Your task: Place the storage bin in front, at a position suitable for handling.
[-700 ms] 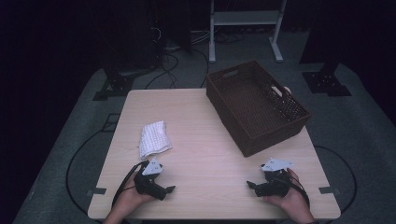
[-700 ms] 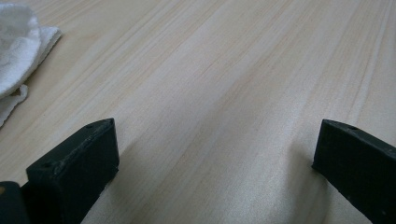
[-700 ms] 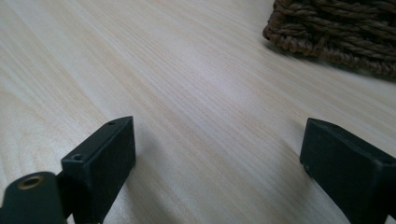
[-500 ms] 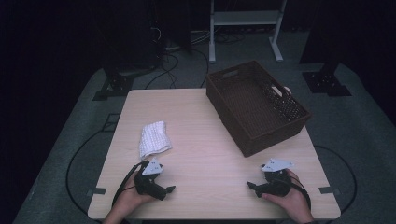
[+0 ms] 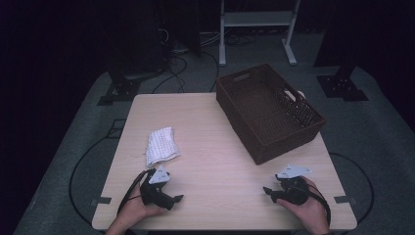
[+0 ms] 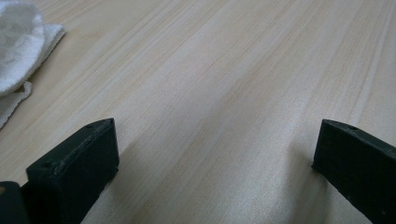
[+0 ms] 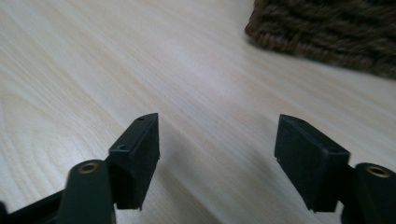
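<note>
My left hand-held gripper [image 5: 180,198] and right hand-held gripper [image 5: 265,190] both rest open and empty on the table [image 5: 215,161], lower frame. The white cloth [image 5: 160,146] lies just above my left one.

Comparing against the earlier high views, I find almost no change. My right gripper [image 5: 268,191] has shifted very slightly along the near table edge, away from the wicker basket [image 5: 266,110]. I detect no other displacement relative to that basket.
</note>
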The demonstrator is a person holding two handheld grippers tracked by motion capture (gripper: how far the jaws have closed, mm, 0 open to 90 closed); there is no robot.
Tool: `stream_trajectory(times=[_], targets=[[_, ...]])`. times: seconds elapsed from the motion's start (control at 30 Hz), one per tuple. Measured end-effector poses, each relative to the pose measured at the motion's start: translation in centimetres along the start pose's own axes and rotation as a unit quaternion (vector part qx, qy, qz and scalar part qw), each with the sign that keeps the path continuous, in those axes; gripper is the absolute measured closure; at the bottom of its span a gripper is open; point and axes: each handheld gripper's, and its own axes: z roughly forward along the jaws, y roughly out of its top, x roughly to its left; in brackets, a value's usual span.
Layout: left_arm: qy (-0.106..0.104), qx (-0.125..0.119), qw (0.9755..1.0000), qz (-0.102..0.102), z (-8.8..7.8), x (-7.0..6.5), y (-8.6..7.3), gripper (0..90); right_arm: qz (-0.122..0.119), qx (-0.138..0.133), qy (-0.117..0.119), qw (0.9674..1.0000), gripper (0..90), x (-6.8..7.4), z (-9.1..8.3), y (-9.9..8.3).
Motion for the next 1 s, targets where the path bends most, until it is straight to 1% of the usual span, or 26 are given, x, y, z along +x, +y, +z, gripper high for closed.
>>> stream_trajectory(times=[0.07, 0.13, 0.2, 0.27, 0.4, 0.47, 0.63, 0.73, 0.77, 0.83, 1.0], targets=[[0.0, 0.002, 1.0, 0.002, 0.0, 0.0, 0.0, 0.0, 0.006, -0.011, -0.011, 0.9999, 34.6, 0.1, -0.6, 0.4], [0.0, 0.001, 1.0, 0.002, 0.0, 0.0, 0.0, 0.0, 0.019, -0.017, -0.007, 0.9997, 36.0, -0.1, -0.9, 0.7], [0.0, 0.001, 1.0, 0.002, 0.0, 0.0, 0.0, 0.0, 0.028, -0.021, -0.009, 0.9994, 38.7, -0.3, -1.1, 1.1], [0.0, 0.001, 1.0, 0.002, 0.0, 0.0, 0.0, 0.0, 0.023, -0.028, -0.013, 0.9993, 40.8, -0.5, -1.4, 1.5], [0.0, 0.001, 1.0, 0.002, 0.0, 0.0, 0.0, 0.0, 0.029, -0.04, -0.017, 0.9986, 43.9, -0.6, -2.0, 2.4], [0.0, 0.001, 1.0, 0.002, 0.0, 0.0, 0.0, 0.0, 0.026, -0.049, -0.02, 0.9983, 45.9, -0.6, -2.4, 2.9], [-0.001, 0.001, 1.0, 0.0, 0.0, 0.0, 0.0, 0.0, 0.017, -0.063, -0.024, 0.9976, 50.1, -0.7, -3.3, 4.4], [-0.001, 0.004, 1.0, 0.003, -0.1, 0.0, 0.0, 0.0, 0.015, -0.065, -0.026, 0.9974, 51.6, -0.8, -3.8, 5.2], [-0.001, 0.004, 1.0, 0.003, -0.1, 0.0, 0.0, 0.0, 0.015, -0.065, -0.026, 0.9974, 51.6, -0.8, -3.8, 5.2], [-0.001, 0.004, 1.0, 0.003, -0.1, 0.0, 0.0, 0.0, 0.016, -0.077, -0.028, 0.9965, 52.5, -0.9, -4.4, 6.3], [-0.001, 0.004, 1.0, 0.003, -0.1, 0.0, 0.0, 0.0, 0.017, -0.09, -0.028, 0.9954, 53.3, -1.2, -5.1, 7.8]])
